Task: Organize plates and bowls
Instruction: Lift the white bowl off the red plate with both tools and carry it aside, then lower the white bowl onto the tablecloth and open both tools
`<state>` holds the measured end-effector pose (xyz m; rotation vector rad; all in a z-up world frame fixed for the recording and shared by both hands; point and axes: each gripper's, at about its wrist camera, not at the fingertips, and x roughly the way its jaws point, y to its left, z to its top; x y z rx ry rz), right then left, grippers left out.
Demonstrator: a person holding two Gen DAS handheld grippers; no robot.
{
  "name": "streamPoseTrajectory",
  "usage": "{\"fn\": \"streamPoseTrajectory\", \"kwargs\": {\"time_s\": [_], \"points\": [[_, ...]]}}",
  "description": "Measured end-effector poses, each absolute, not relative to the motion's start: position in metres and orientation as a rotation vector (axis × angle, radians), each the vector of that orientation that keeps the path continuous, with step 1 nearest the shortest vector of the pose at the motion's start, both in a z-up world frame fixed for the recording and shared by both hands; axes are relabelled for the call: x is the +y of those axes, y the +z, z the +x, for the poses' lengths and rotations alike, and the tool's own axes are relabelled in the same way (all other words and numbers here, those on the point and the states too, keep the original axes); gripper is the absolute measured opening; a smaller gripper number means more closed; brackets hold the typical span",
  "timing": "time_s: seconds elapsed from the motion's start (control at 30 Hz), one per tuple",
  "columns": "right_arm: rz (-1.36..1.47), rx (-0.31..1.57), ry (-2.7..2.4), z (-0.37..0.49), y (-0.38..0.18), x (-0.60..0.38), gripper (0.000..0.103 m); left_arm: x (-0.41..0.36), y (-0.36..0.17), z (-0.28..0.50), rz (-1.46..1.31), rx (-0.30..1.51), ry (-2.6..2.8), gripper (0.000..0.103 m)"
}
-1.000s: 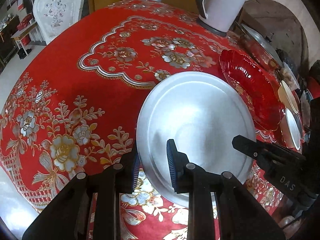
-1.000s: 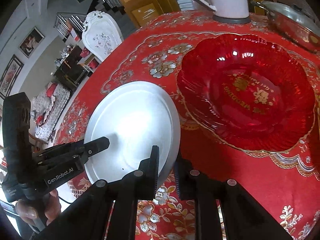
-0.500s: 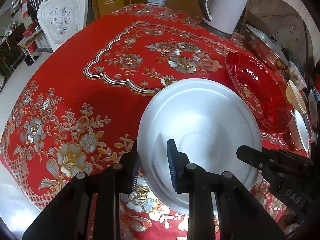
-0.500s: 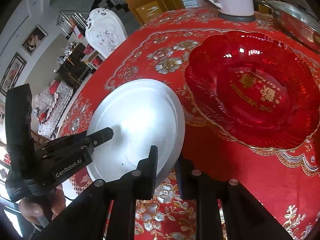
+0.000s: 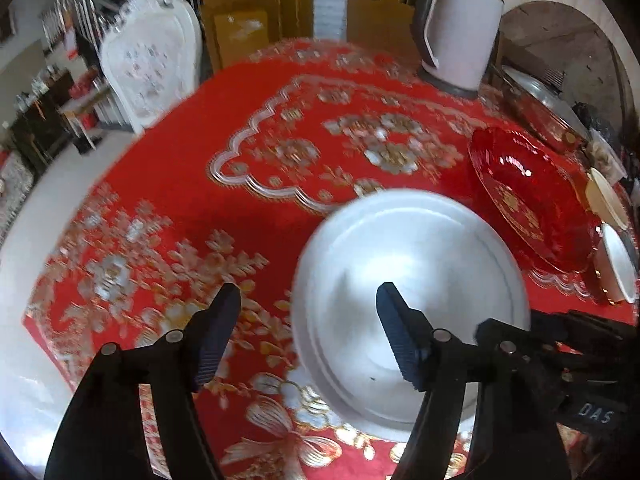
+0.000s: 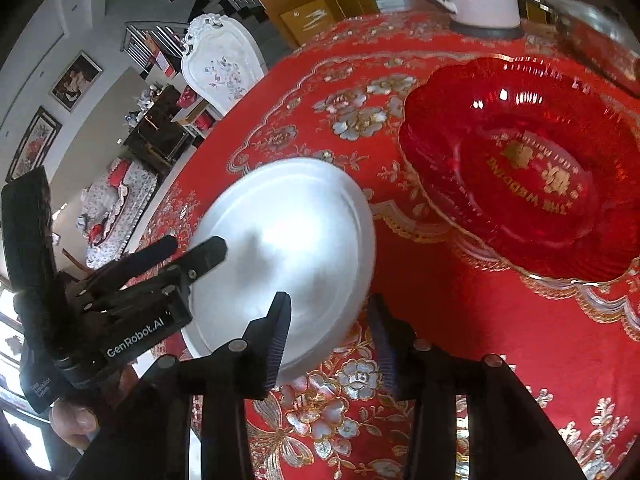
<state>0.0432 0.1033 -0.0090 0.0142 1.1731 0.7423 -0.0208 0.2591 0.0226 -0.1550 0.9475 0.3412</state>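
Left hand-held gripper spread wide, fingers pointing toward 12 o'clock; right hand-held gripper parted less; a hand at 8 o'clock grips the left one's handle

— Left gripper?
— Jaws spread wide, nothing between them; its right finger hangs over the silver plate.
— Plate where?
— Flat on the red floral tablecloth, just beside a red glass dish.
— Behind?
— White kettle far side, white chair back left. Right gripper's black body lower right, near the plate's edge.
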Motion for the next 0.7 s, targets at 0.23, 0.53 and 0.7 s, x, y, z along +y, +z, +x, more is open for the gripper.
{"fn": "streamPoseTrajectory", "kwargs": {"time_s": [0.23, 0.53, 0.7], "points": [[0.024, 1.127, 0.718, 0.04, 0.007, 0.085, 0.047, 0.257, 0.039, -0.03, -0.153, 0.879, 0.337, 0.07], [0.078, 1.091, 0.666, 0.041, 0.018, 0.042, 0.048, 0.222, 0.054, -0.031, -0.141, 0.842, 0.254, 0.07], [0.094, 1.068, 0.622, 0.042, 0.025, 0.017, 0.052, 0.193, 0.06, -0.026, -0.12, 0.83, 0.191, 0.07]]}}
